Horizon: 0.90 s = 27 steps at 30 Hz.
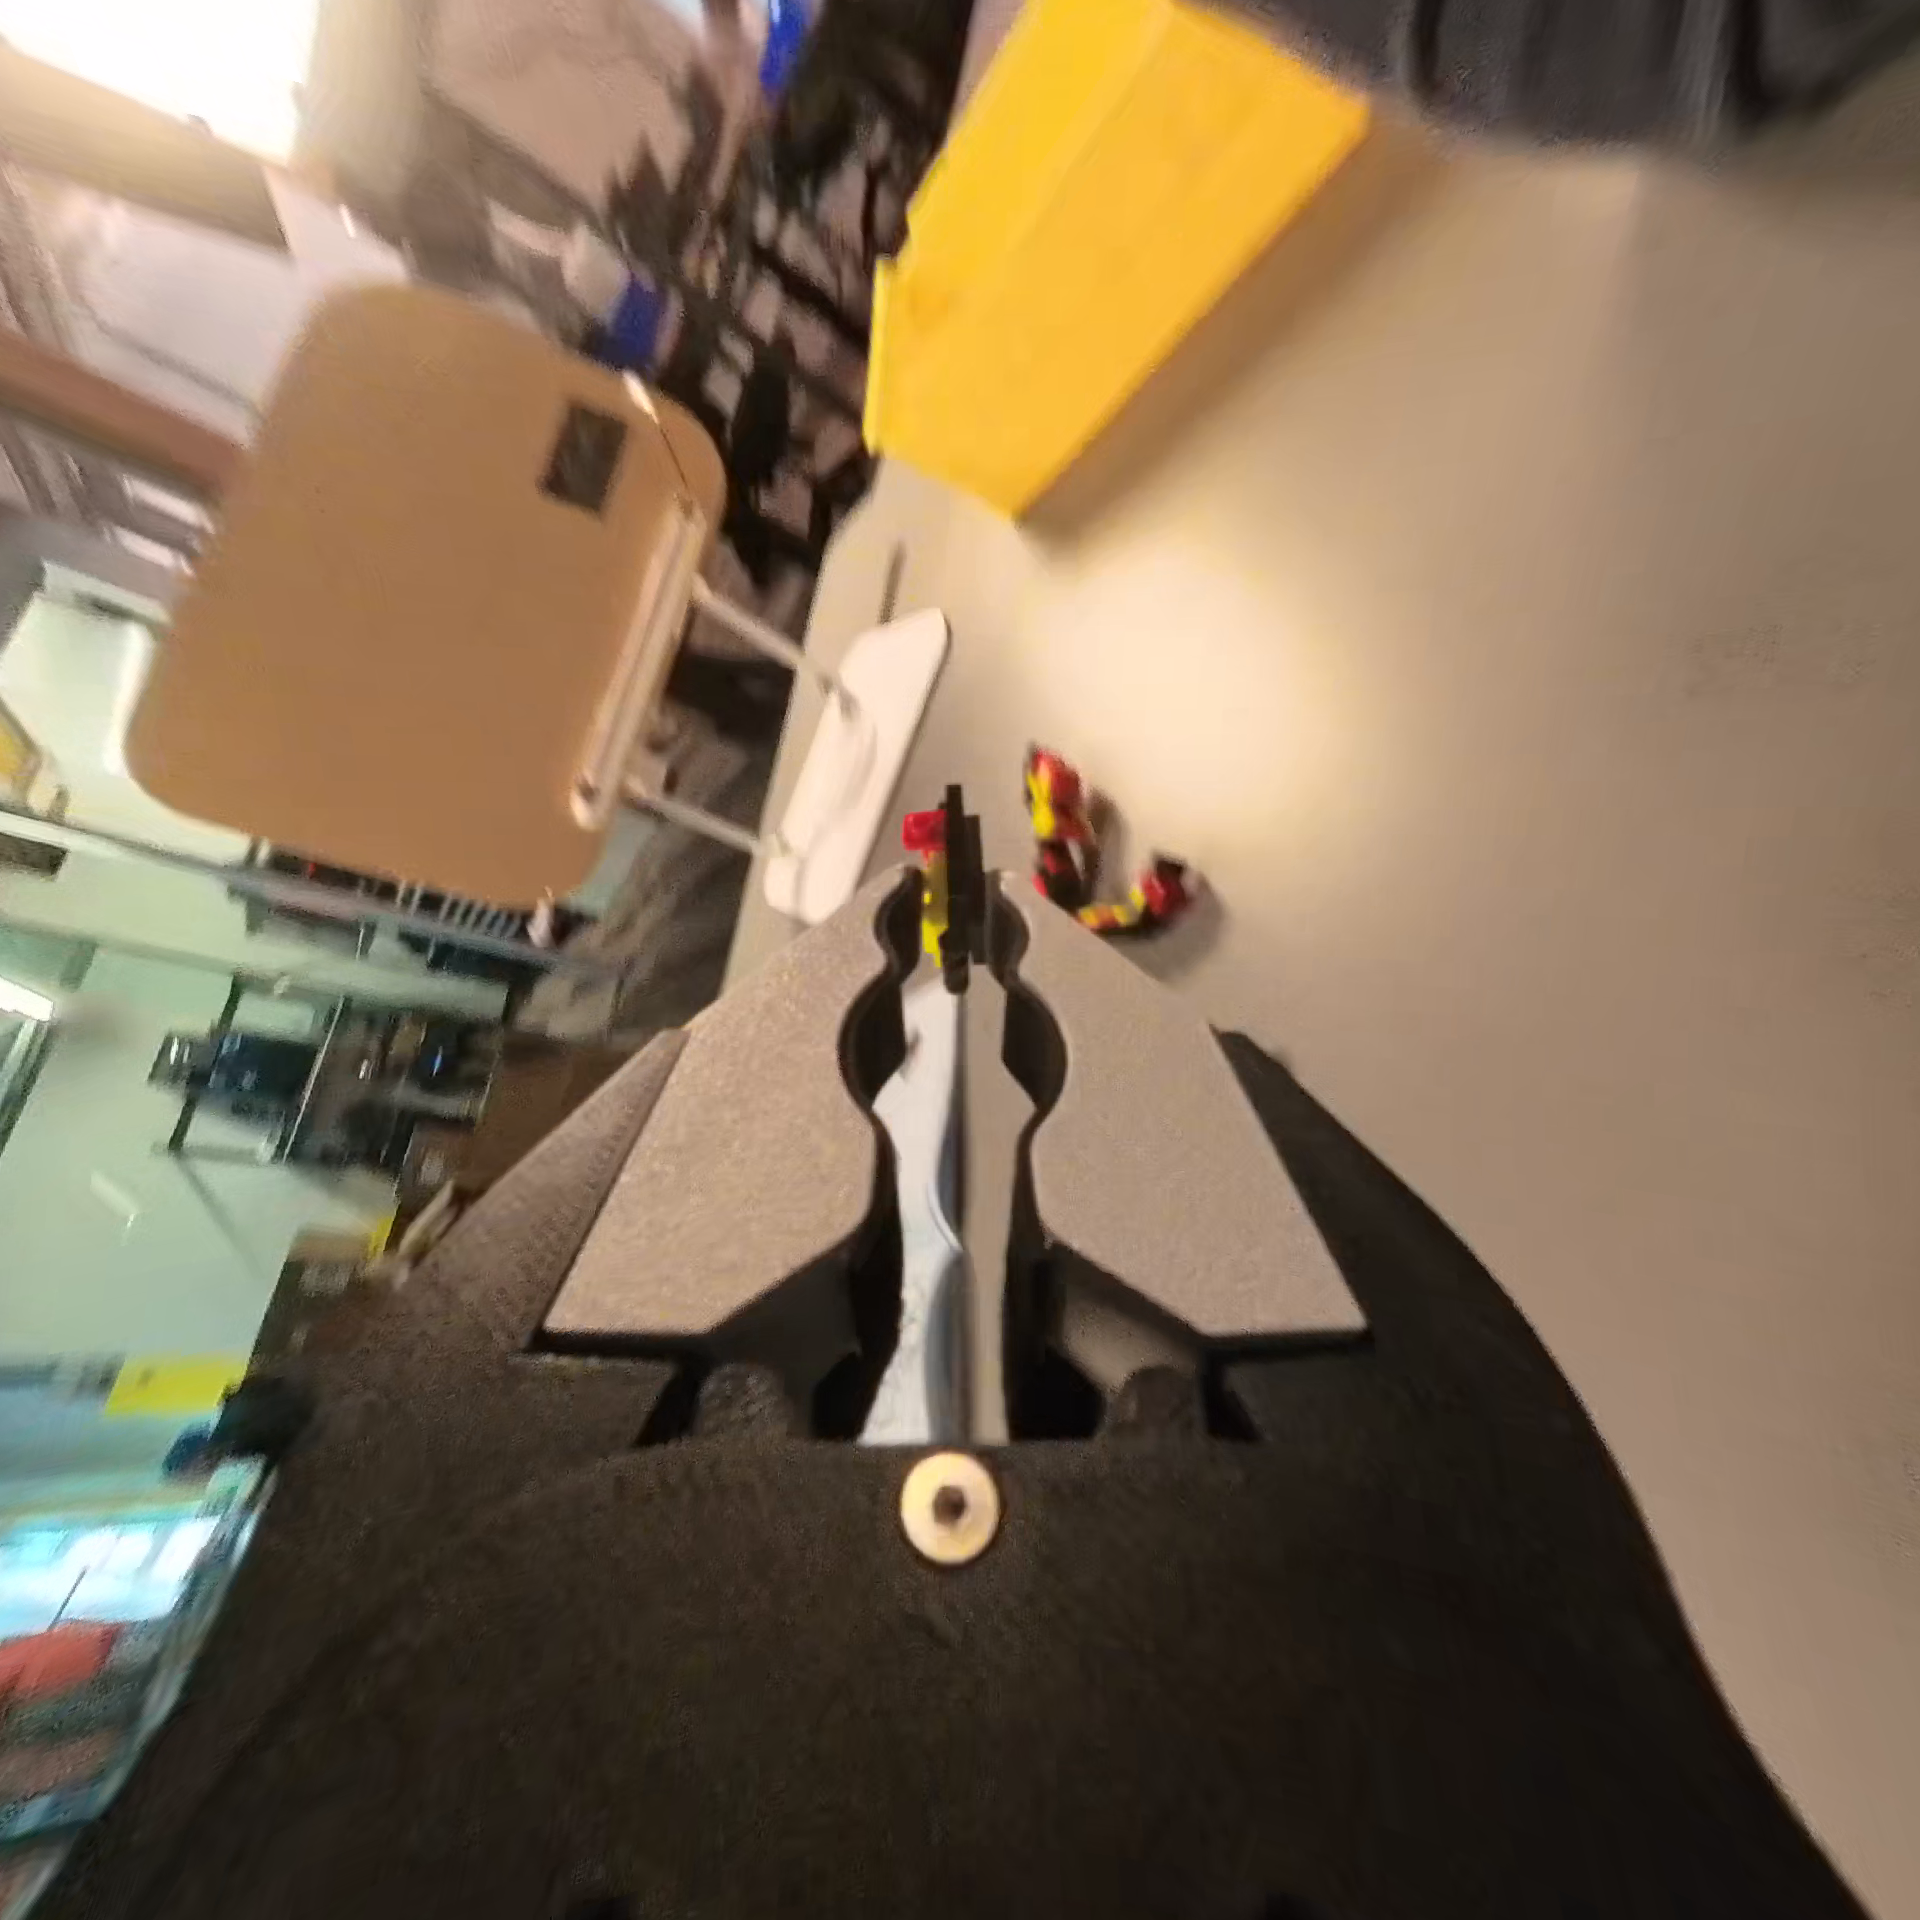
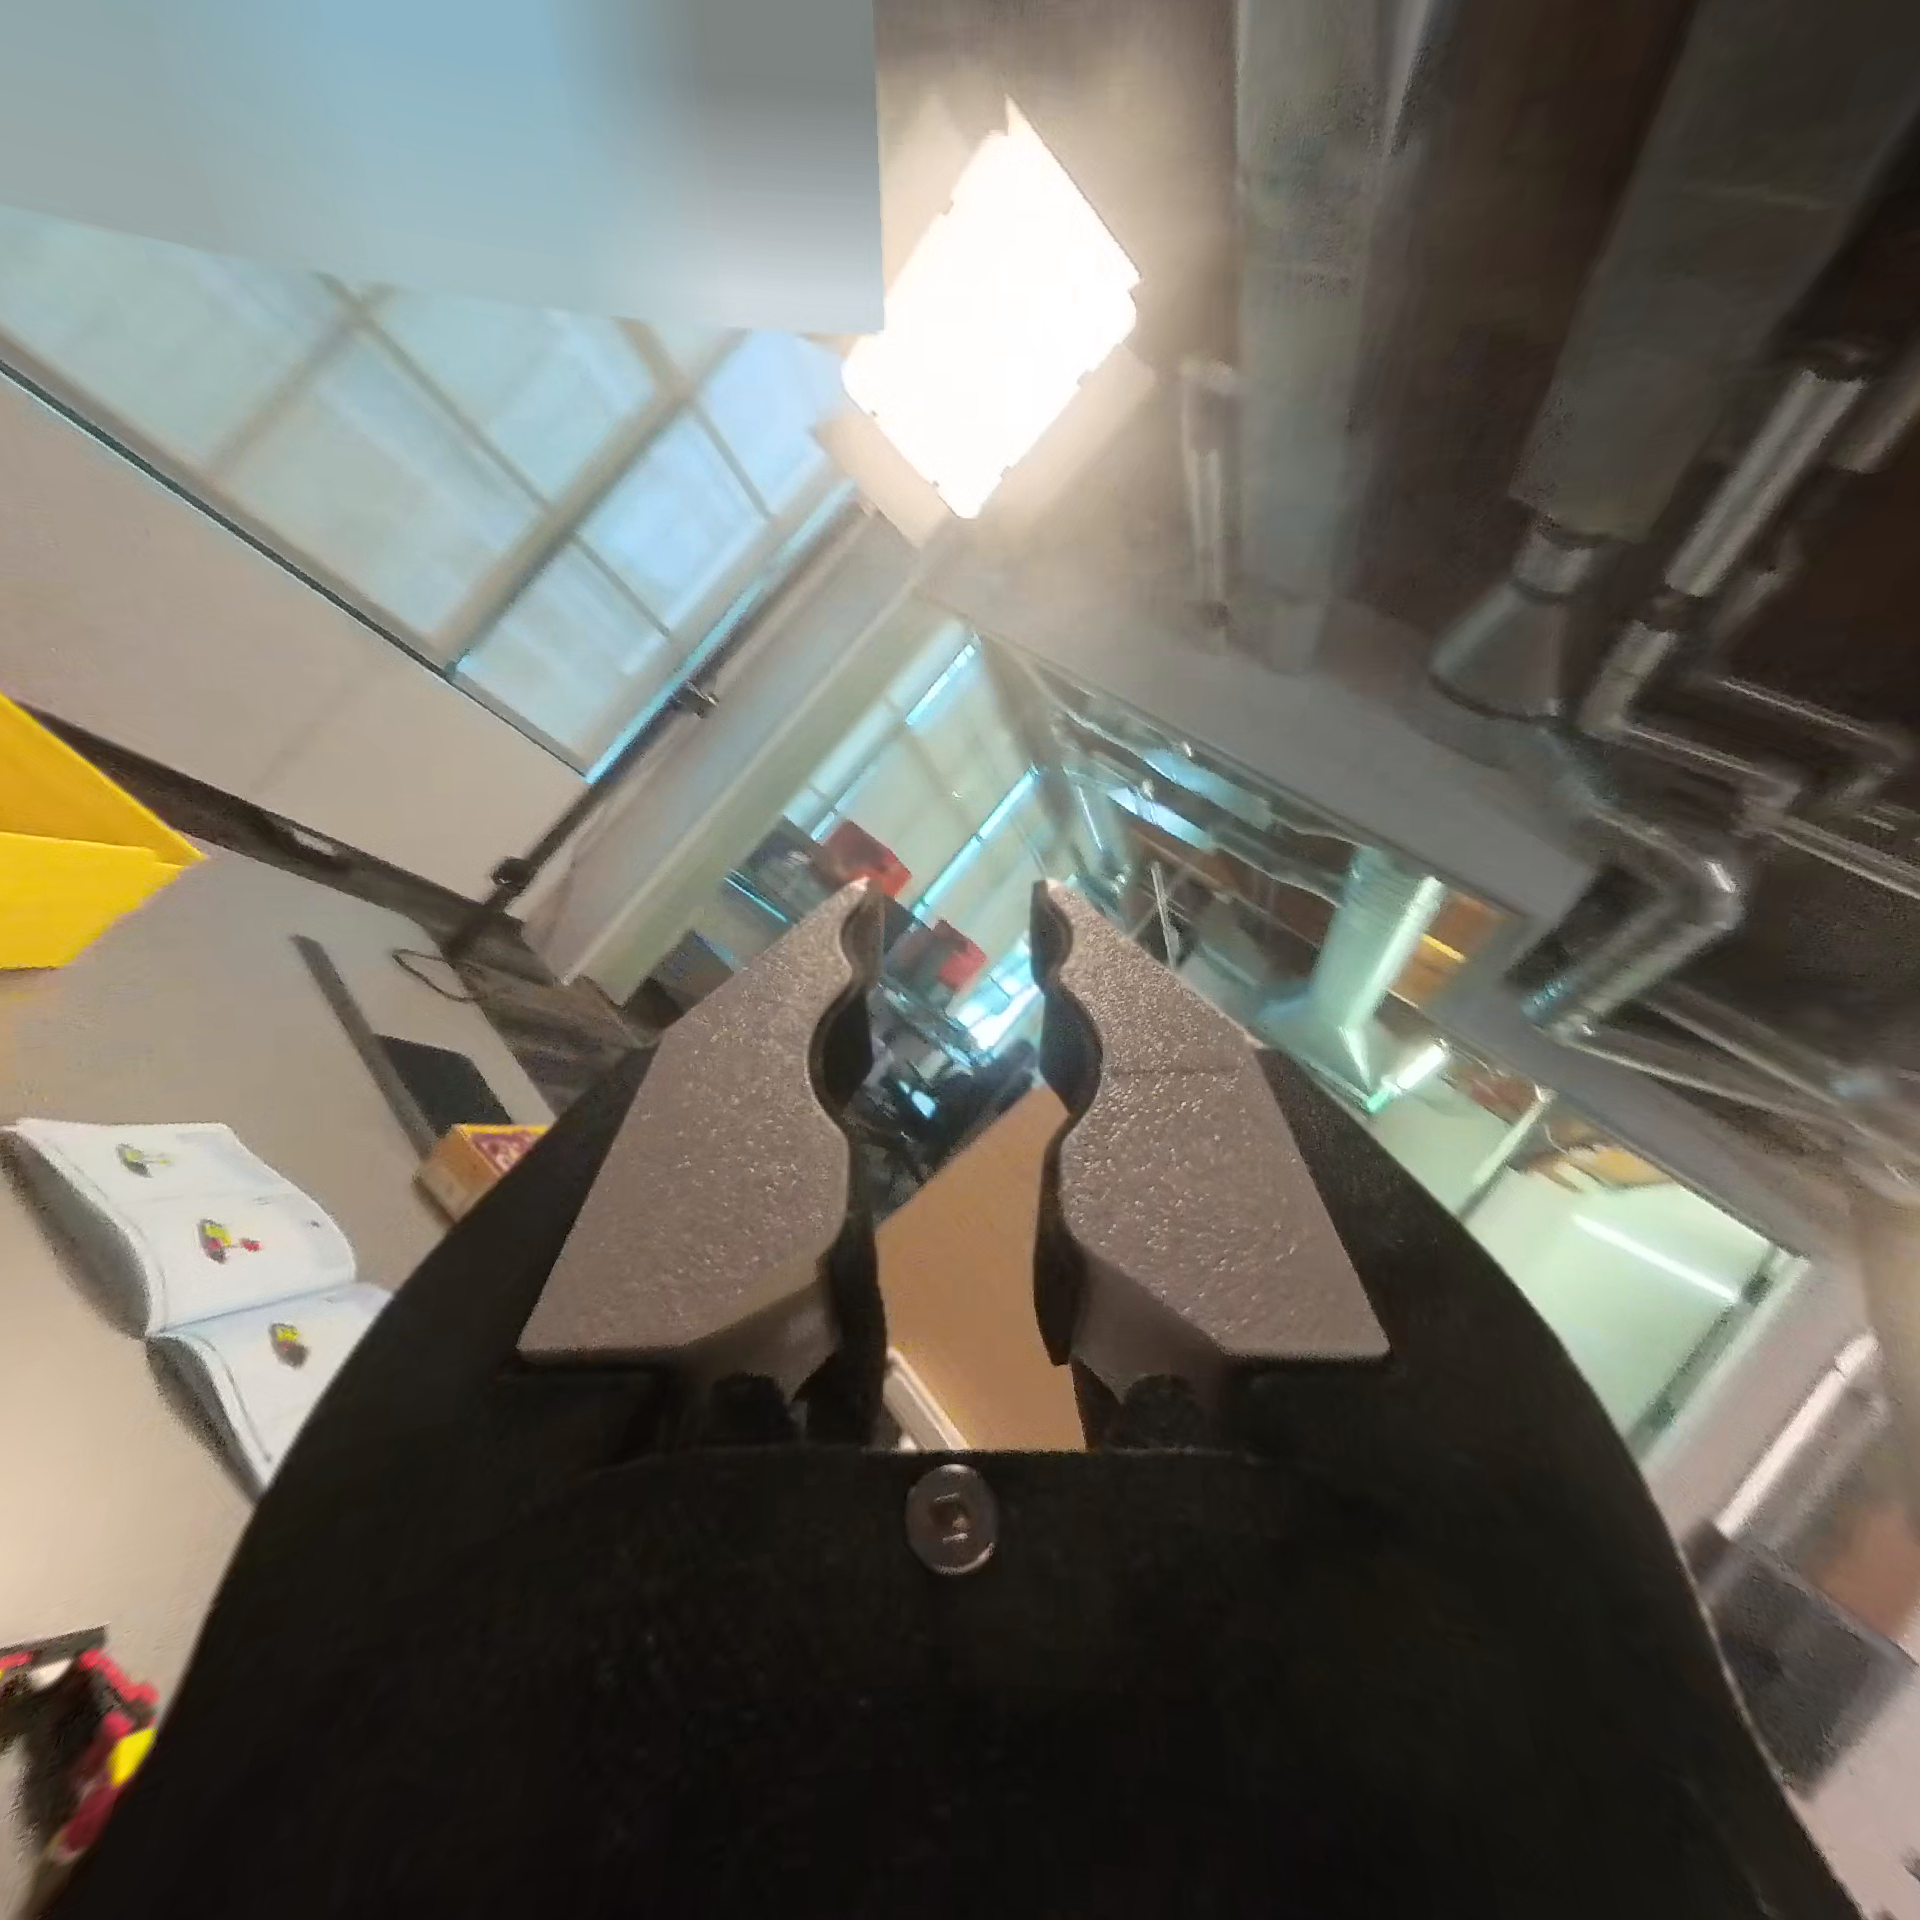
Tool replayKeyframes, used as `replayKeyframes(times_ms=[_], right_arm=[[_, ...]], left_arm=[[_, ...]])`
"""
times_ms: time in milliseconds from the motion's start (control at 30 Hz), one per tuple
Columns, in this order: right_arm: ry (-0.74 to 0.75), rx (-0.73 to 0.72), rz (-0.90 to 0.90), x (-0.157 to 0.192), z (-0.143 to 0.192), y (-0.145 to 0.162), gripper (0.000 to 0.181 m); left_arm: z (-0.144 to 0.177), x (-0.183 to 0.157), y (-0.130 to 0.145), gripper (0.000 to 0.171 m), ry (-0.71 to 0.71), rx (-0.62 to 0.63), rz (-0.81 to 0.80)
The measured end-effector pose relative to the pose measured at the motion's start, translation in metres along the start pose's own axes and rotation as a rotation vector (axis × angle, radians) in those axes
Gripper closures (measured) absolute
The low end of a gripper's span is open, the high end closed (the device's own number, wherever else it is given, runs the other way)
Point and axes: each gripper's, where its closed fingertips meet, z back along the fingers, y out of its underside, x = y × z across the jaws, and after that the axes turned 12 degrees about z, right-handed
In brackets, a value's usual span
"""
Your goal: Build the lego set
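My left gripper (image 1: 951, 914) is pinched tight on a thin black lego piece (image 1: 958, 894) with red and yellow bits, its long axis pointing straight out past the tips. My right gripper (image 2: 951, 914) is partly open, holding nothing. More lego (image 1: 1101, 857) lies on the table (image 1: 1455, 727).

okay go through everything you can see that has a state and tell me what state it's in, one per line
left gripper: shut on a small lego assembly, black, yellow and red.
right gripper: open, empty, pointing up off the table.
instruction booklet: open, flat on the table.
loose lego pieces: lying on the table, unheld.
yellow bin: resting on the table.
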Motion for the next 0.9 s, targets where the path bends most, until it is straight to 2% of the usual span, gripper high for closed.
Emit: replayKeyframes(times_ms=[167, 333, 567, 667, 767, 900], right_arm=[[-0.012, 0.096, -0.063, 0.007, -0.013, 0.02, 0.156], [-0.019, 0.141, -0.131, 0.013, -0.022, 0.036, 0.155], [-0.05, 0.13, -0.189, 0.023, -0.03, 0.038, 0.156], [-0.066, 0.135, -0.197, 0.028, -0.034, 0.039, 0.156], [-0.091, 0.13, -0.217, 0.036, -0.039, 0.039, 0.156], [-0.136, 0.134, -0.223, 0.05, -0.044, 0.038, 0.155]], left_arm=[[0.014, -0.053, 0.069, 0.161, -0.116, 0.256, 0.004], [0.027, -0.078, 0.109, 0.161, -0.138, 0.433, -0.087], [0.03, -0.089, 0.125, 0.161, -0.104, 0.521, -0.276], [0.03, -0.091, 0.126, 0.161, -0.101, 0.516, -0.311], [0.031, -0.095, 0.127, 0.16, -0.086, 0.516, -0.3], [0.035, -0.099, 0.122, 0.155, -0.054, 0.493, -0.194]])
